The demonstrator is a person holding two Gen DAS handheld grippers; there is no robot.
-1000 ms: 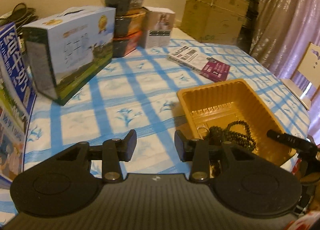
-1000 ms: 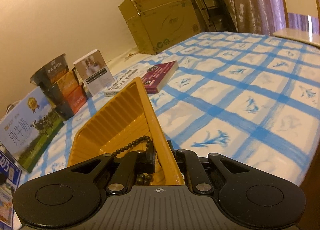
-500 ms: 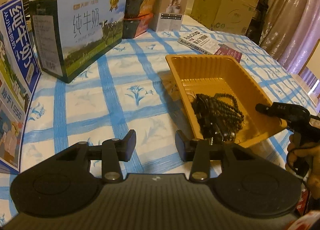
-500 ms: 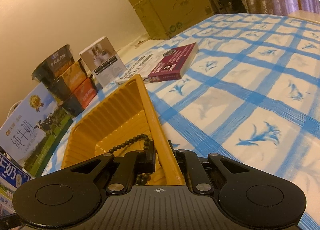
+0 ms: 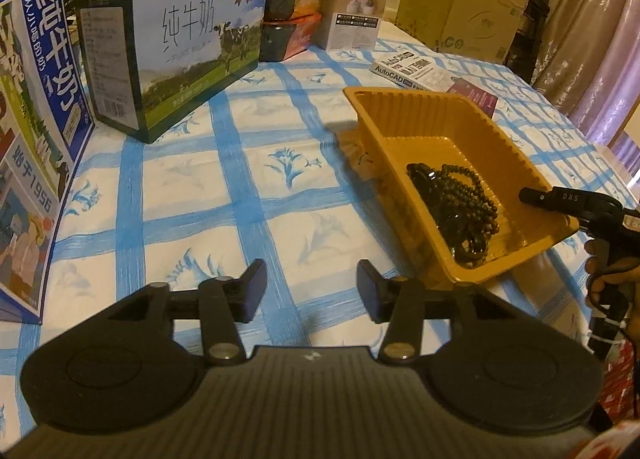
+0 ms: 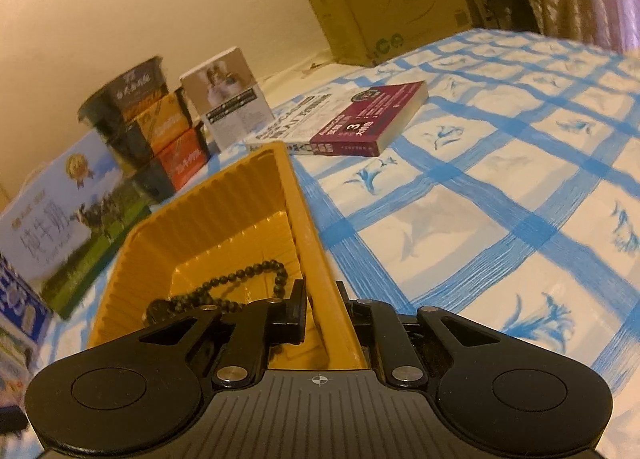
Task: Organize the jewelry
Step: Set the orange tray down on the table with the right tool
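The right gripper (image 6: 320,315) straddles the orange tray's (image 6: 308,243) rim, jaws just easing off; black bead bracelets (image 5: 460,203) lie inside. The left gripper (image 5: 311,287) hangs open and empty, having just widened.

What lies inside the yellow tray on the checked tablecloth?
Inside the yellow tray lies a heap of dark bead strings, bunched toward its near end. Anything beneath the heap is covered, and the bare ribbed floor holds nothing else.
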